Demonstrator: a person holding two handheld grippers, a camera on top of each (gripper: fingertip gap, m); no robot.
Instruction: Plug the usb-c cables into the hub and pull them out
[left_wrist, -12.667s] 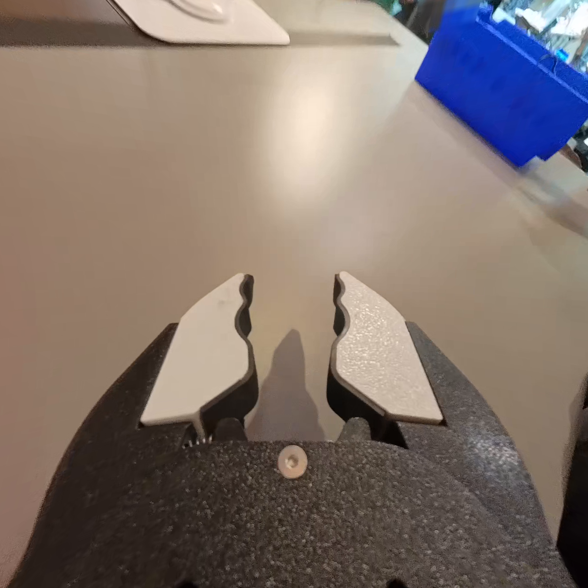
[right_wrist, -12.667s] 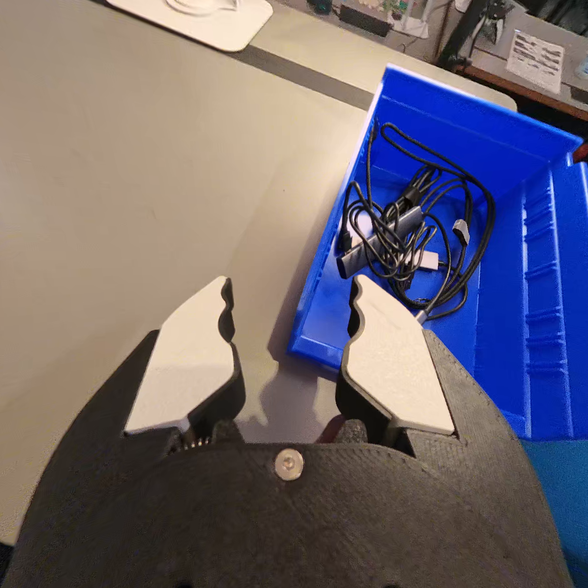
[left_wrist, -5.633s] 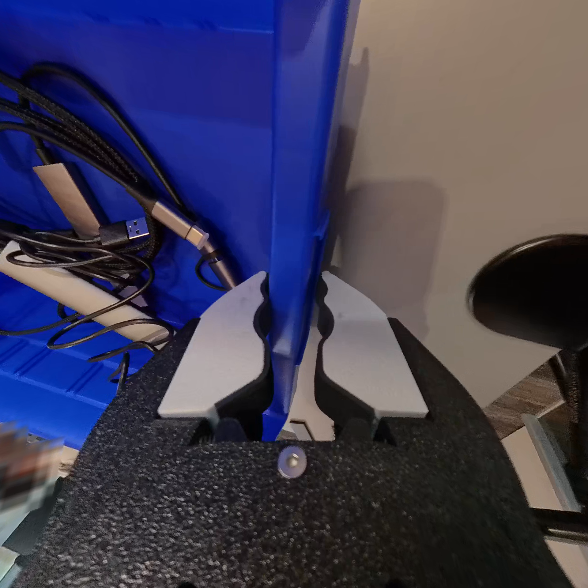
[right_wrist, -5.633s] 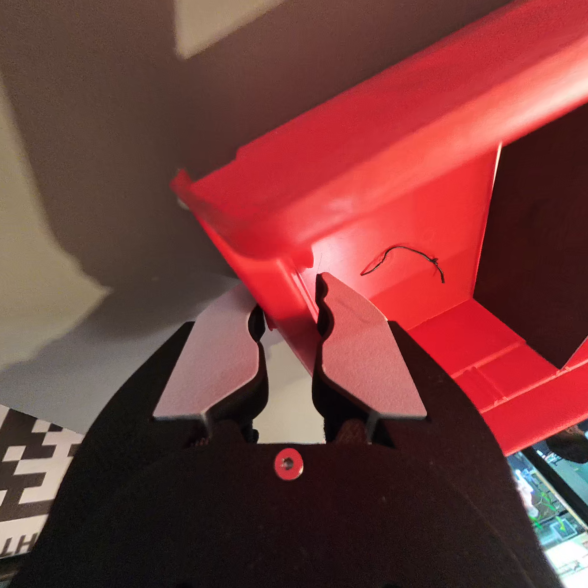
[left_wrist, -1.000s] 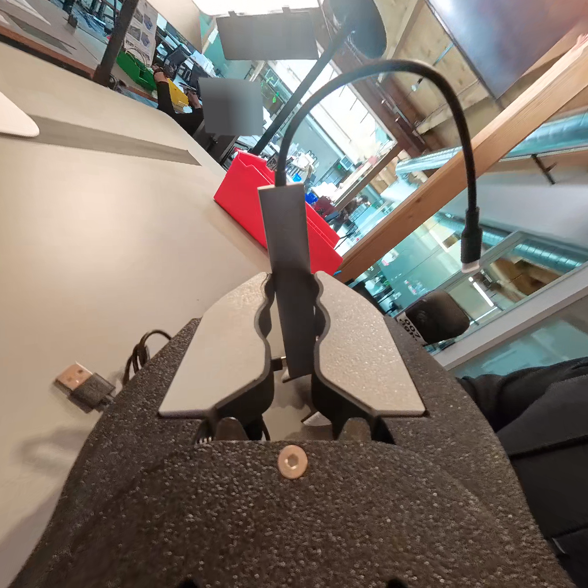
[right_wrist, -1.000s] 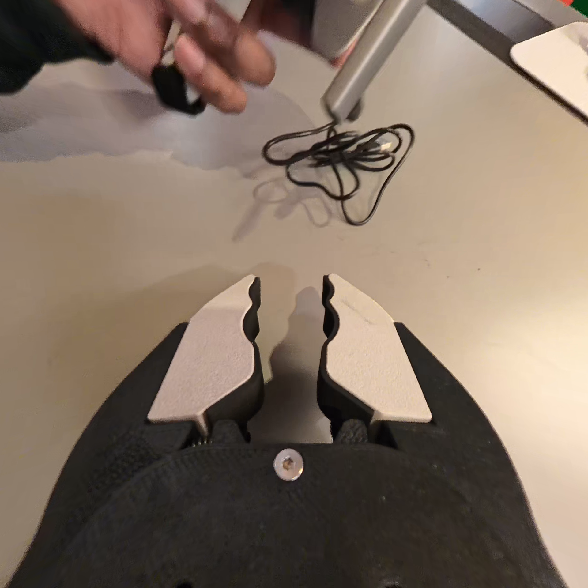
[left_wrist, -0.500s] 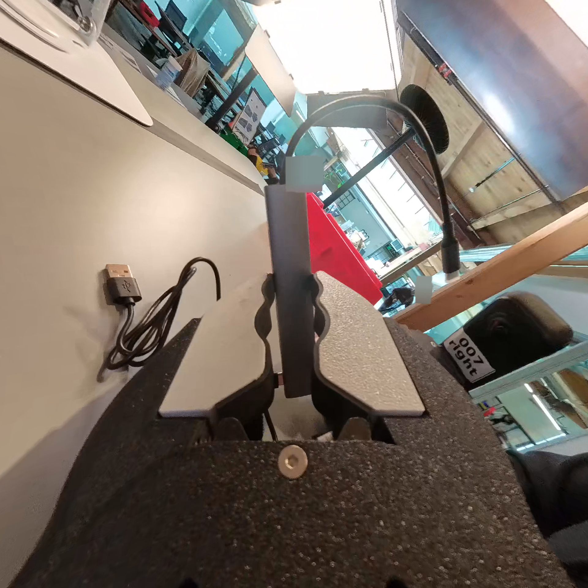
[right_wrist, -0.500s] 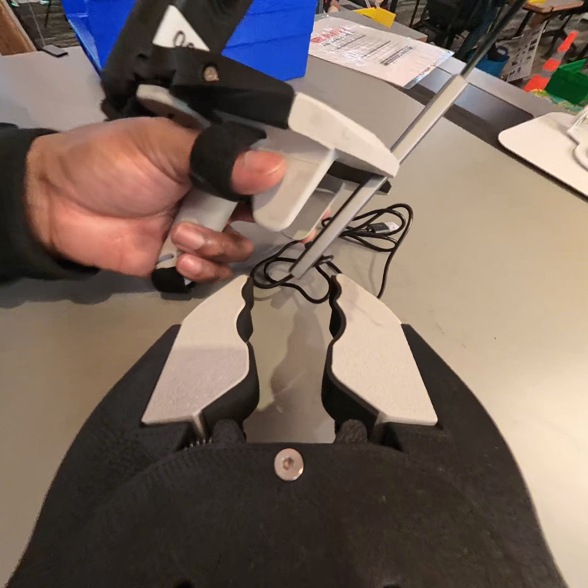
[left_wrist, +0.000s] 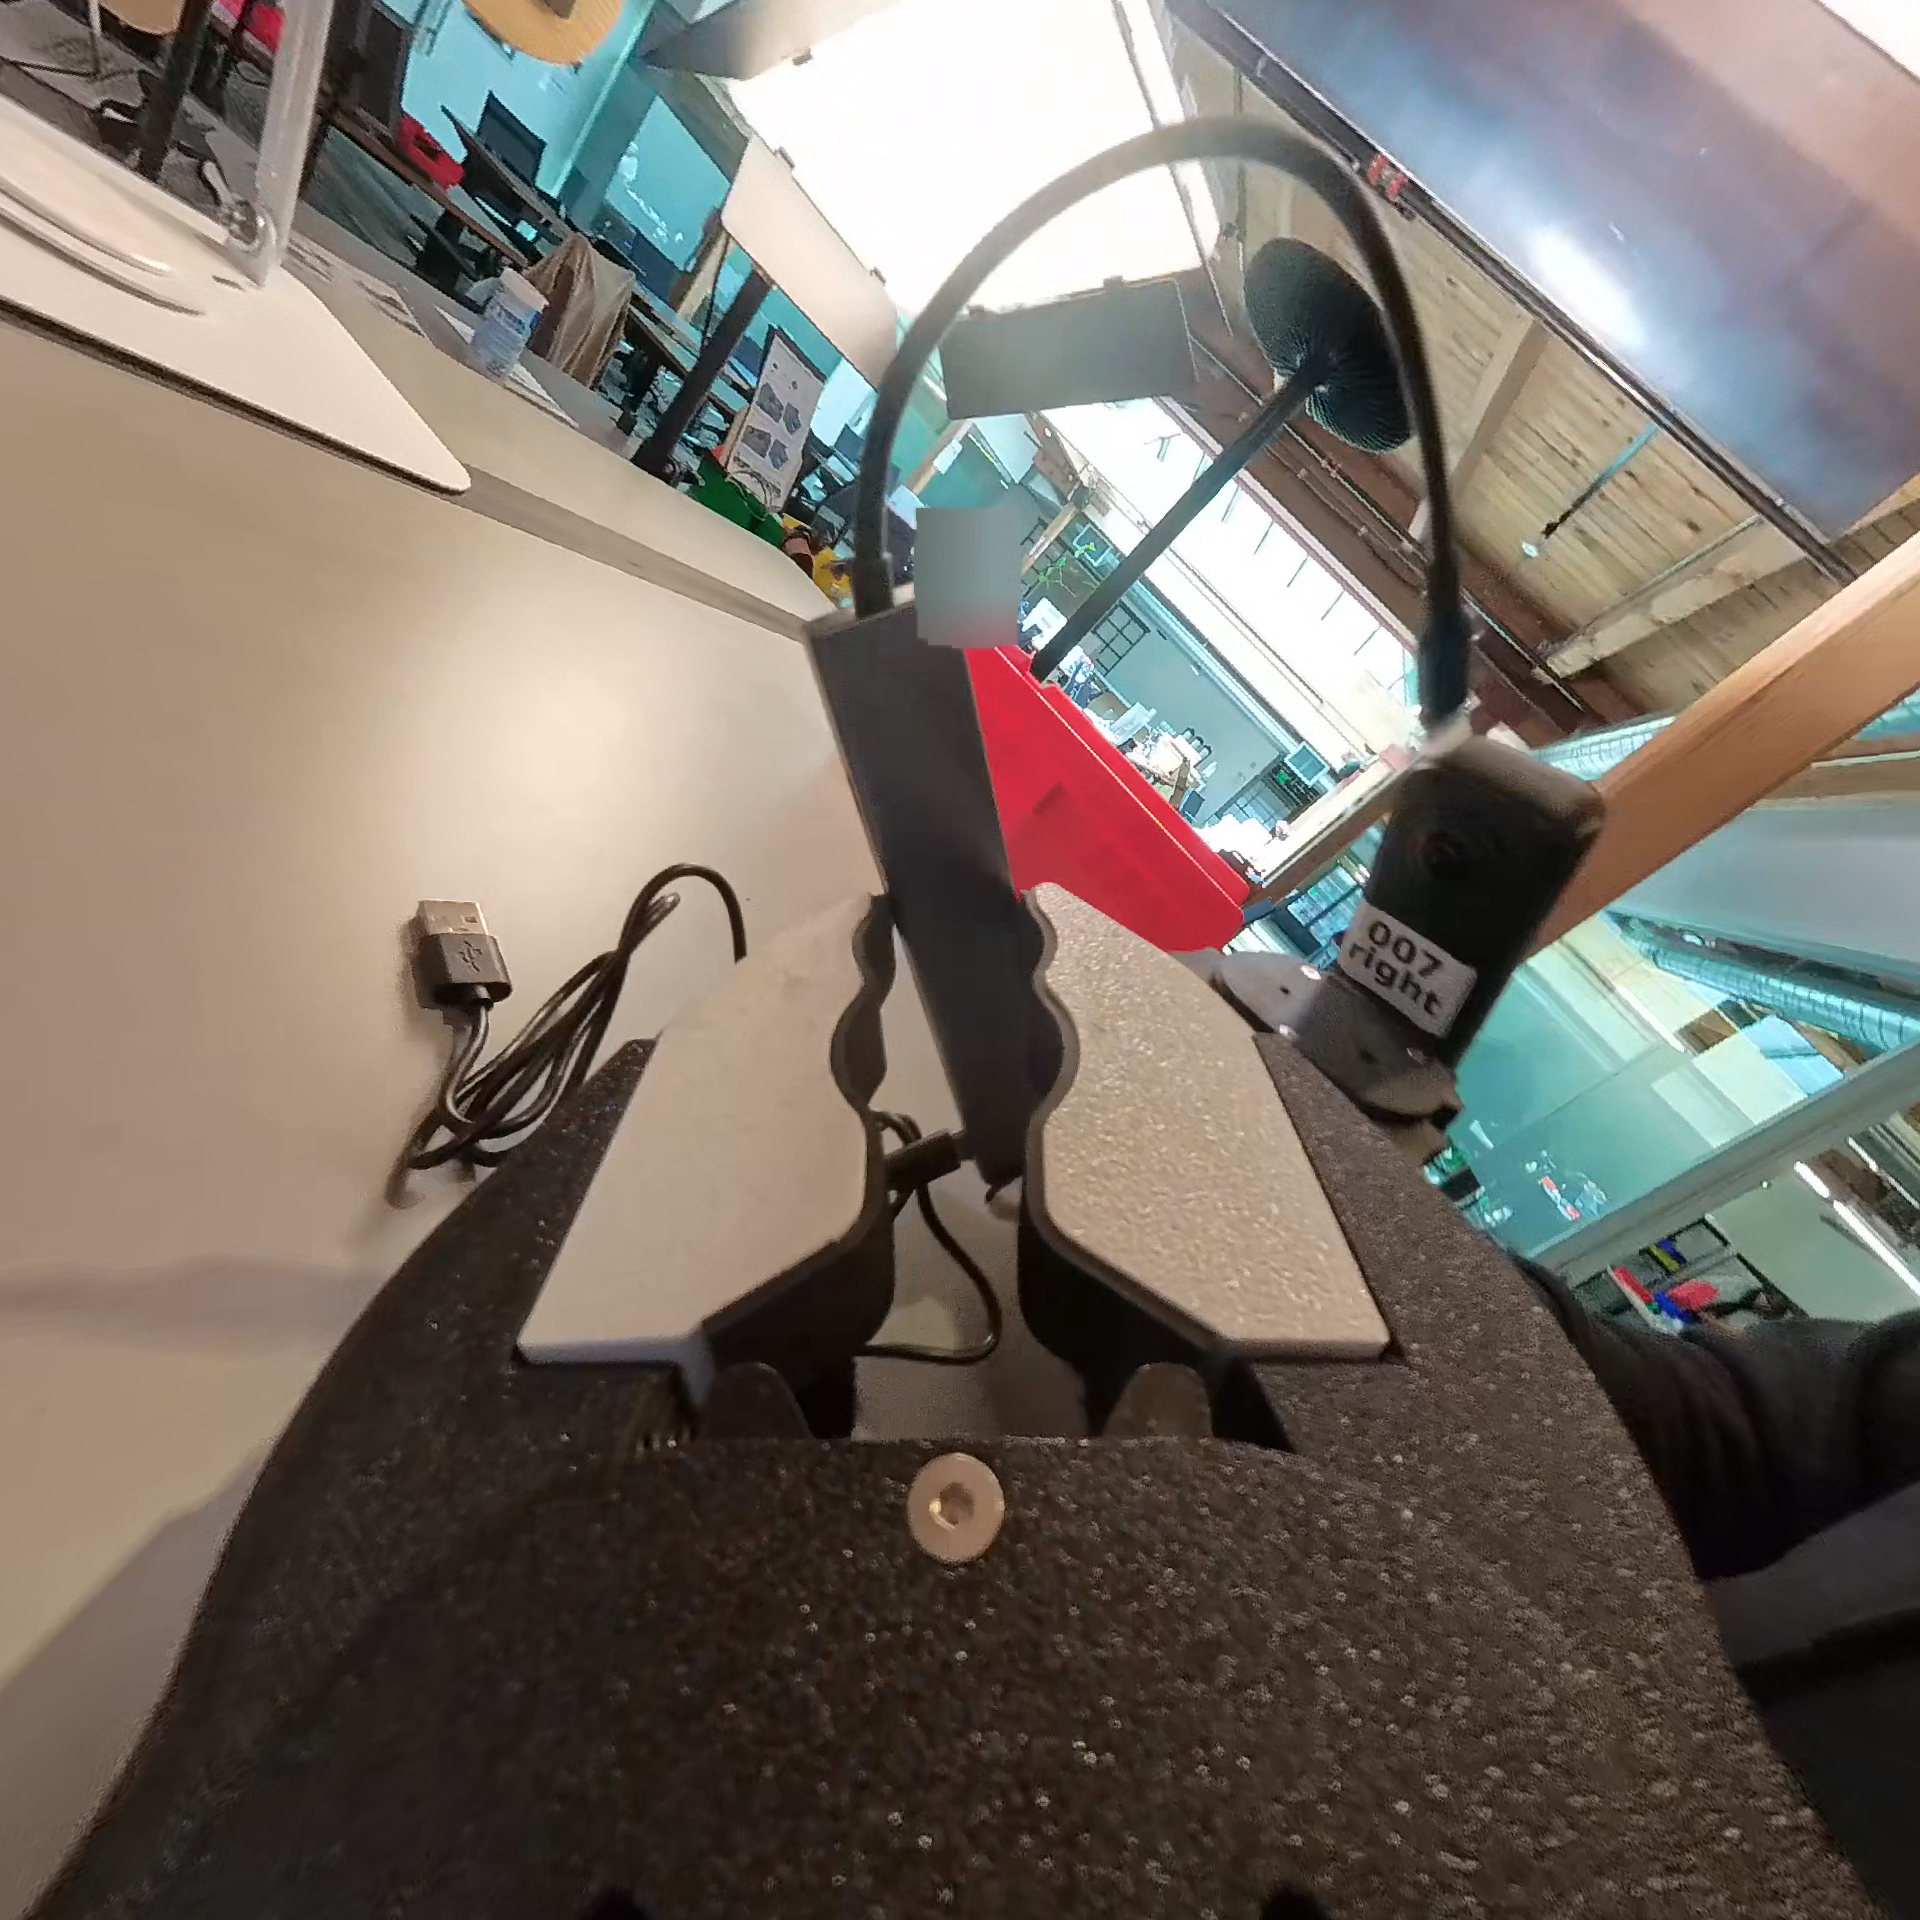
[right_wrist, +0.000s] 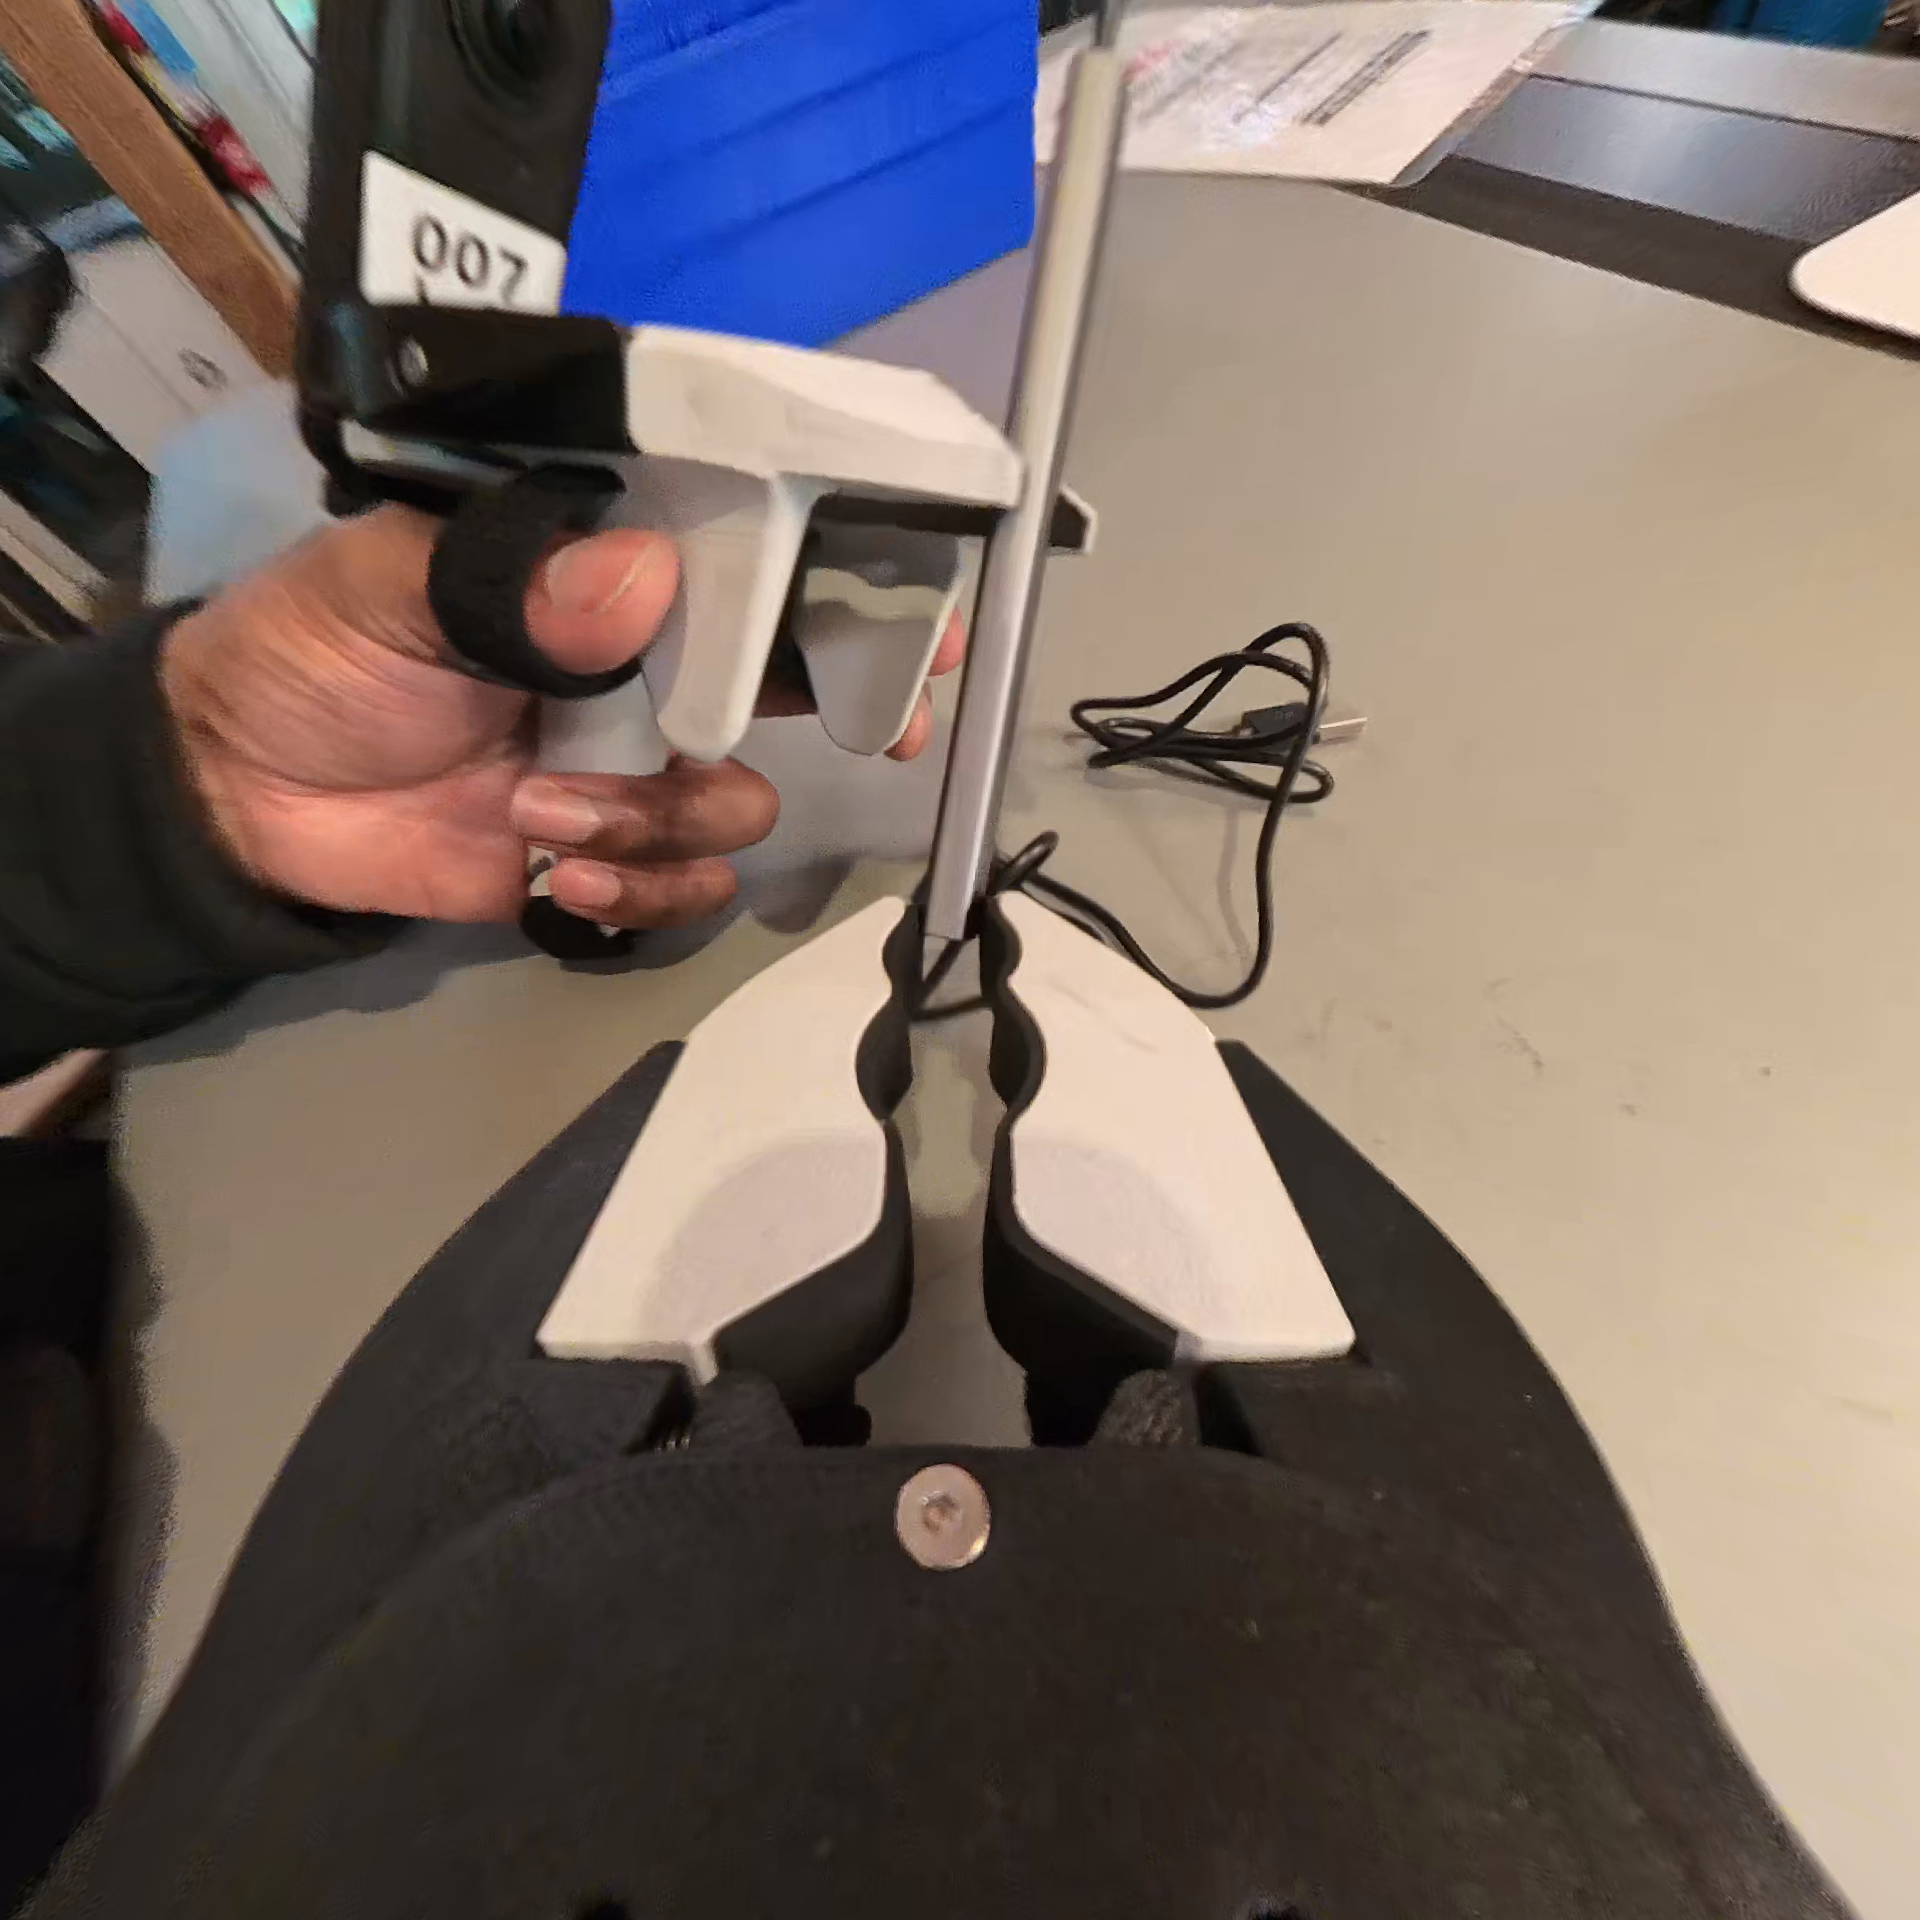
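Note:
My left gripper (left_wrist: 956, 925) is shut on a slim grey hub (left_wrist: 914, 790) and holds it up off the table. The hub's own short black lead (left_wrist: 1143, 145) arcs over to a loose connector (left_wrist: 1446, 665). A thin black cable (left_wrist: 520, 1060) is plugged in near the hub's lower end by its usb-c plug (left_wrist: 925, 1148). Its USB-A plug (left_wrist: 457, 951) lies on the table. In the right wrist view, my right gripper (right_wrist: 951, 920) has its jaws nearly together, pinching at the lower end of the hub (right_wrist: 1049, 416) where the plug sits. The grip point itself is hard to see.
A person's hand (right_wrist: 395, 748) holds the left gripper's handle. A blue bin (right_wrist: 790, 156) stands behind it and a red bin (left_wrist: 1081, 790) is farther along the grey table (left_wrist: 312, 727). A white pad (left_wrist: 208, 343) and a printed sheet (right_wrist: 1330, 94) lie at the far edge. There is about 7 centimeters between the tips of the two grippers.
My right gripper has moved up to the hub's lower end and its jaws have narrowed from wide open. The left gripper still holds the hub, slightly more tilted.

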